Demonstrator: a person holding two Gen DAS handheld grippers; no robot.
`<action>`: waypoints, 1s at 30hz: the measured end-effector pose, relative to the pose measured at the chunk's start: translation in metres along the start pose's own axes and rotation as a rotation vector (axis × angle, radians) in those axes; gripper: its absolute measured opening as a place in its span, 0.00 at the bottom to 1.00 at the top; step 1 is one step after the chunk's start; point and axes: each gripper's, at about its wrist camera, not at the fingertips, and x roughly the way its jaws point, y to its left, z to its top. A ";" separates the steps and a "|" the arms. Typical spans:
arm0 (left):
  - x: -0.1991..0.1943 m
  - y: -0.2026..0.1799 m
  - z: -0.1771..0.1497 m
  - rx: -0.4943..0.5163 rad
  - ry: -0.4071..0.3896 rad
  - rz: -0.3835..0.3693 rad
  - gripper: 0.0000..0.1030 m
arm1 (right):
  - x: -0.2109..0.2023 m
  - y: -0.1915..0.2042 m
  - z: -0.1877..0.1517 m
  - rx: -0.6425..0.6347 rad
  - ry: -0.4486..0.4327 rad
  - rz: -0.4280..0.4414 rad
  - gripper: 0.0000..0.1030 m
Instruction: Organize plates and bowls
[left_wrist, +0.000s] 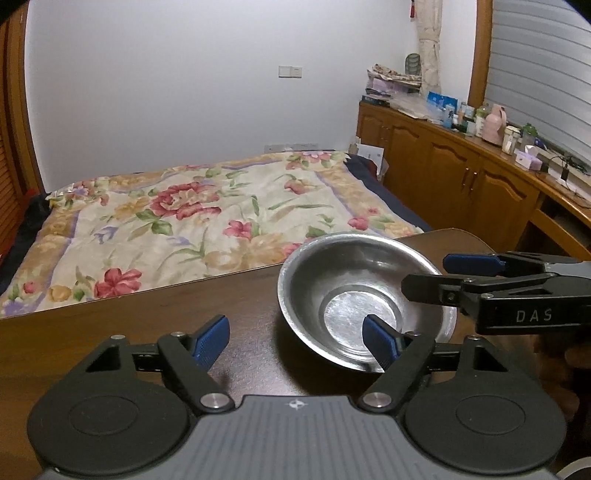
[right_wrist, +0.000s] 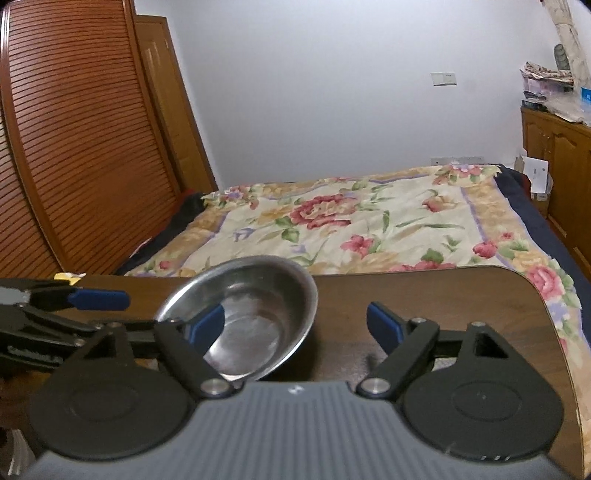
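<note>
One steel bowl (left_wrist: 364, 299) sits upright on a dark wooden tabletop (left_wrist: 147, 332), close to its far edge. It is the only dish in sight, and there are two hand-held grippers, one on either side of it.

The left hand-held gripper (left_wrist: 295, 338) is spread wide and holds nothing. Its left blue pad (left_wrist: 210, 339) hangs over bare tabletop, and its right blue pad (left_wrist: 380, 339) shows in front of the bowl's near rim; whether it touches the metal cannot be told.

The right hand-held gripper (right_wrist: 295, 328) is also spread wide and holds nothing. Its left pad (right_wrist: 205, 326) overlaps the bowl (right_wrist: 243, 317), seemingly over its hollow, and its right pad (right_wrist: 384, 326) hangs over bare wood (right_wrist: 461, 302). In the left wrist view this gripper (left_wrist: 439, 275) reaches in from the right, its two fingers at the bowl's right rim, one at the far side and one across the near side. In the right wrist view the left gripper (right_wrist: 107, 310) reaches in from the left, just beside the bowl.

Beyond the tabletop lies one bed (left_wrist: 192, 221) under a flowered cover. A row of wooden cabinets (left_wrist: 443, 162) with bottles and boxes on top runs along the right wall, and a slatted wooden door (right_wrist: 74, 147) stands at the left.
</note>
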 end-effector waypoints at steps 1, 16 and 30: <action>0.001 0.001 0.000 0.002 0.001 0.000 0.79 | 0.000 0.000 0.000 0.000 -0.002 0.001 0.81; 0.018 0.004 0.002 -0.050 0.068 -0.064 0.32 | 0.009 -0.004 -0.003 0.040 0.063 0.051 0.56; 0.008 -0.002 0.004 -0.030 0.063 -0.066 0.25 | 0.013 -0.005 -0.007 0.042 0.094 0.088 0.24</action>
